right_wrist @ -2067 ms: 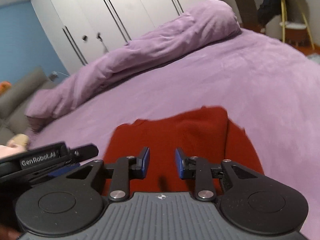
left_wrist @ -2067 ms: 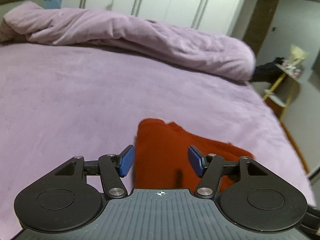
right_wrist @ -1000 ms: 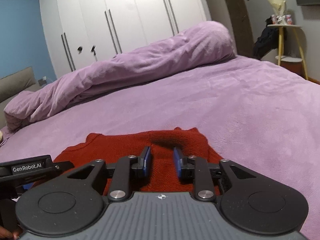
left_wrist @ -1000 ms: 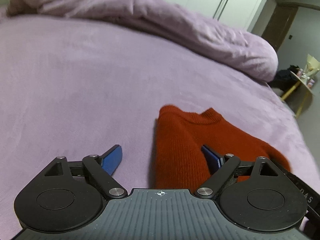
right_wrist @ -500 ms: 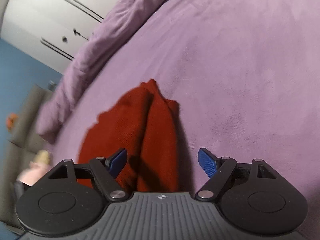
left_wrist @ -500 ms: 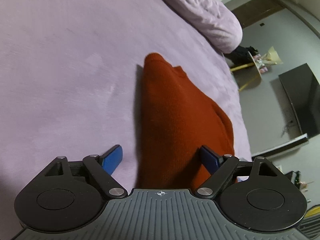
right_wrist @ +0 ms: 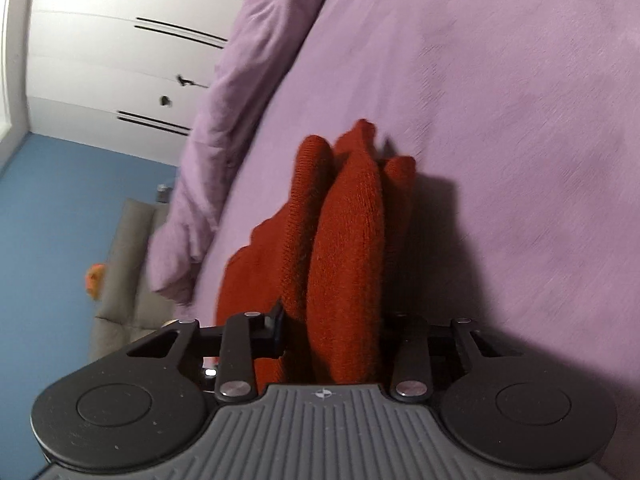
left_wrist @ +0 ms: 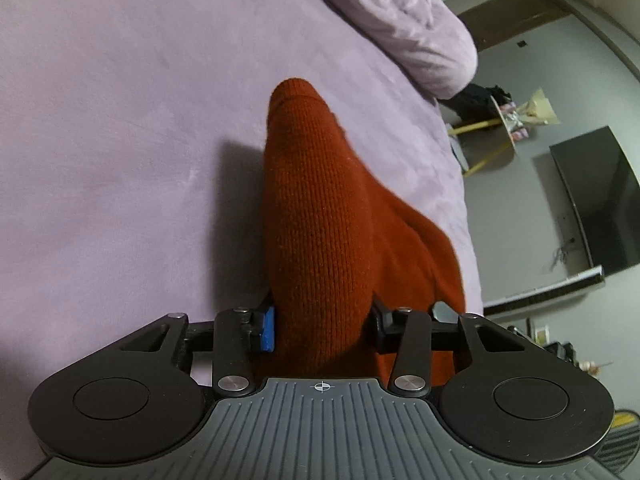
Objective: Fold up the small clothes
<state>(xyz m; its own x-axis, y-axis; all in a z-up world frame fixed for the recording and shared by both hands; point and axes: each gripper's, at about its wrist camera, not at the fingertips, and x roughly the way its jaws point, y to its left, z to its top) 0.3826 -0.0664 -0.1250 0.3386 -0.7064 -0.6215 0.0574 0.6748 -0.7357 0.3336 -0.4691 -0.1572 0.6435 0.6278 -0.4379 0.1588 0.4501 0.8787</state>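
A folded rust-red knitted sweater lies on the purple bed. My left gripper is shut on a thick fold of it, the knit bulging up between the blue pads. In the right wrist view the same sweater shows as several bunched folds. My right gripper is shut on that bundle from the other side. Its right pad is hidden behind the fabric. Both cameras are rolled sideways.
A rolled purple duvet lies along the far side of the bed and also shows in the right wrist view. White wardrobe doors, a grey sofa, a yellow-legged side table and a dark TV surround the bed.
Both grippers were open around the sweater half a second ago and have closed on its folds. The fabric has bunched up higher between the jaws.
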